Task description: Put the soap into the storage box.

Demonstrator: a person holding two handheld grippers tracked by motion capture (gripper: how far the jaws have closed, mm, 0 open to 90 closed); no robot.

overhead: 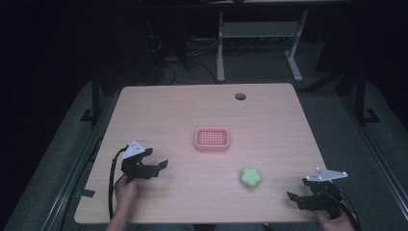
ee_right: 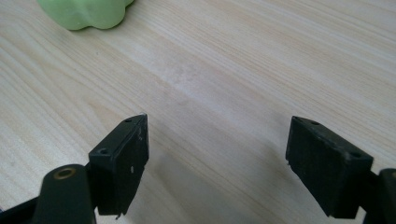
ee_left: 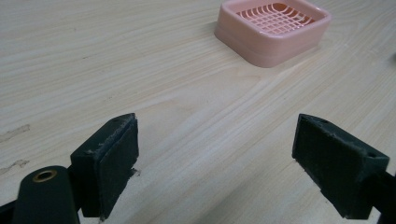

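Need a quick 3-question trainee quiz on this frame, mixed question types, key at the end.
1. True or false: the left gripper is shut on the pink basket.
2. Multiple choice: the green flower-shaped object lies where relative to the pink basket?
A. inside it
B. on the table, nearer the person and toward the right gripper
C. beyond it, by the table's round hole
3. Fill in: in the right gripper view, the jaws stand ____ with only bare wood between them.

Key:
1. False; its jaws stand apart over bare table, short of the basket.
2. B
3. open
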